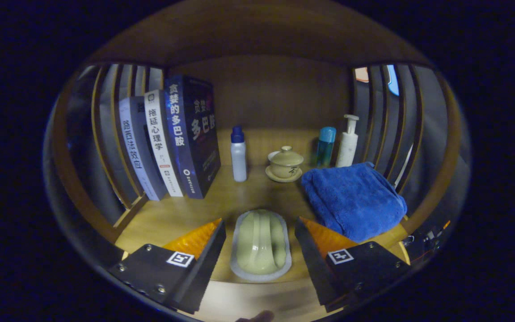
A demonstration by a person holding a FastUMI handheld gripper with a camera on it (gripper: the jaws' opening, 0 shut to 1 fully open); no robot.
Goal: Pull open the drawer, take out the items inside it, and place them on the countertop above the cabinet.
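Observation:
A pale green oblong item with a whitish rim (261,245) lies flat on the wooden countertop (221,199). It sits between the two fingers of my gripper (259,222). The gripper is open, with a narrow gap showing on each side of the item, so neither finger presses on it. The item's far end reaches about as far as the fingertips.
A folded blue towel (353,199) lies just beyond the right finger. Upright books (181,138) lean at the left. At the back stand a white bottle with a blue cap (238,154), a lidded tea cup on a saucer (285,164), a teal bottle (326,146) and a pump bottle (348,142). Slatted side walls close in both sides.

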